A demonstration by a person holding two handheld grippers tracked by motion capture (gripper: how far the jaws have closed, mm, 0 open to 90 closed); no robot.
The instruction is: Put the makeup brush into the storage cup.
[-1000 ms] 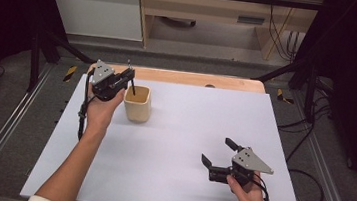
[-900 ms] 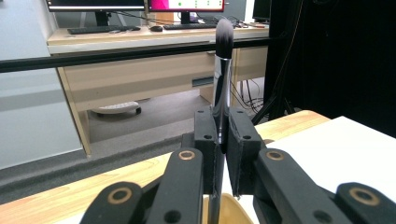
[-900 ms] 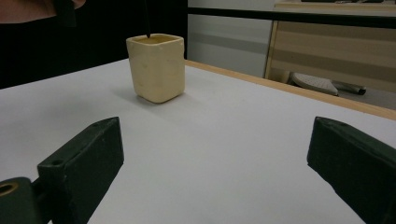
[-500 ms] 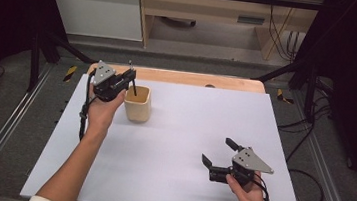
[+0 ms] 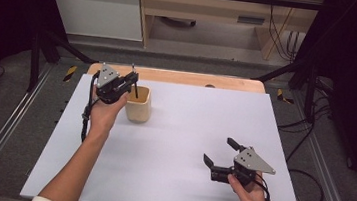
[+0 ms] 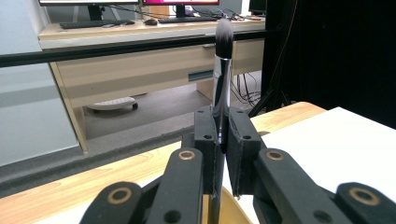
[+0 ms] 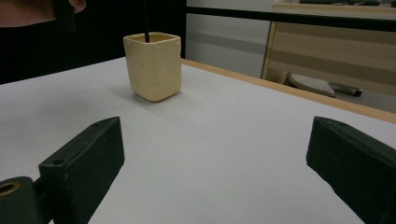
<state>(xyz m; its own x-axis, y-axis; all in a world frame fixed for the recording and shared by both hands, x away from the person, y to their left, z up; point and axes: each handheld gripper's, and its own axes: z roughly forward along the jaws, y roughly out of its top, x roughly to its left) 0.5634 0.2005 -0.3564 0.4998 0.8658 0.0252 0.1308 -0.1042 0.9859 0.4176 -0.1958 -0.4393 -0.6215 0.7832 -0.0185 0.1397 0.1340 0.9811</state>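
A cream square cup [image 5: 139, 106] [image 7: 153, 66] stands on the white table at the back left. My left gripper [image 5: 131, 82] [image 6: 223, 135] hovers over the cup's left rim, shut on a makeup brush [image 6: 222, 70] [image 5: 134, 84]. The brush stands upright, dark bristles up, its thin black handle reaching down into the cup [image 7: 146, 22]. My right gripper [image 5: 220, 152] [image 7: 210, 154] rests low at the front right of the table, open, nothing between its jaws, pointing toward the cup.
The white tabletop [image 5: 190, 117] has a wooden strip [image 5: 179, 77] along its far edge. Beyond it are a wooden desk [image 5: 211, 8] and cables on the floor. Dark frame legs stand at both sides.
The left gripper with the brush has shifted slightly over the cup. The right gripper has not moved.
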